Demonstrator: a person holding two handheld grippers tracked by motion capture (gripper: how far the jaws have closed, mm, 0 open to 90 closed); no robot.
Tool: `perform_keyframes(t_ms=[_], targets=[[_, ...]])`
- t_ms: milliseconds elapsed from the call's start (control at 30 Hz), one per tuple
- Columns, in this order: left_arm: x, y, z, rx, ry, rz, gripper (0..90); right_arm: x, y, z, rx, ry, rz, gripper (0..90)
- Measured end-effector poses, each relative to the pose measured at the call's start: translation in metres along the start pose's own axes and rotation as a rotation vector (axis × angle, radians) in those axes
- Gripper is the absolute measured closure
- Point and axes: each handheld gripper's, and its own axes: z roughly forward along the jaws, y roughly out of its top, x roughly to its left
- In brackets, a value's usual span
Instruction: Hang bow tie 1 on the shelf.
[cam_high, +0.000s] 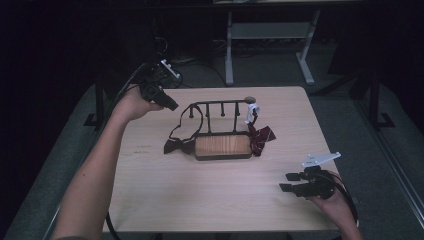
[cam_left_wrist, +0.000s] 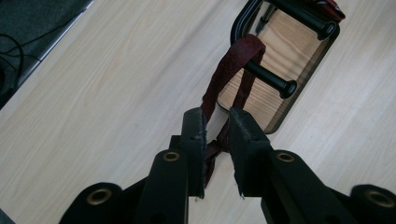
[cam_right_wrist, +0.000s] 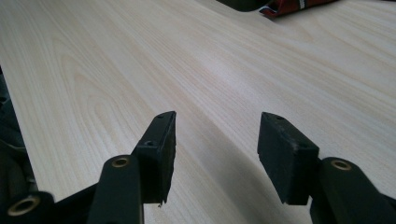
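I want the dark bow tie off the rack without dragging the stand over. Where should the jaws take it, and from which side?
Probably grip the strap just below the peg it loops over, coming from the rack's open left end. The strap hangs as a flat band there, and the peg's free knobbed tip lets the loop slide off. The left gripper already has it between its parted jaws.

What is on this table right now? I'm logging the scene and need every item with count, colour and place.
rack: one, black bars on a wooden base, table centre.
dark bow tie: one, dark, lying left of the base, its strap looped over a rack peg.
red bow tie: one, dark red, at the base's right end.
white piece: one, at the rack's right end; what it is I cannot tell.
table: one, light wood.
left gripper: black, jaws slightly apart around the strap.
right gripper: black, open, over bare table.
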Motion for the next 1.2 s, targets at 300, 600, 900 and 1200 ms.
perform_keyframes(t_ms=[300, 600, 900, 1200], targets=[[-0.006, -0.006, 0.002, 0.016, -0.005, 0.020, 72.2, -0.002, -0.001, -0.001, -0.008, -0.017, 0.005, 45.7], [-0.015, -0.006, -0.003, 0.019, -0.006, 0.059, 69.5, -0.003, -0.002, -0.003, -0.013, -0.046, 0.027, 43.3], [-0.019, -0.014, -0.001, 0.002, -0.014, 0.055, 67.0, -0.005, -0.002, -0.005, -0.026, -0.059, 0.036, 43.1], [-0.024, -0.025, 0.000, -0.003, -0.016, 0.054, 63.7, -0.006, -0.003, -0.005, -0.028, -0.064, 0.036, 43.1]])
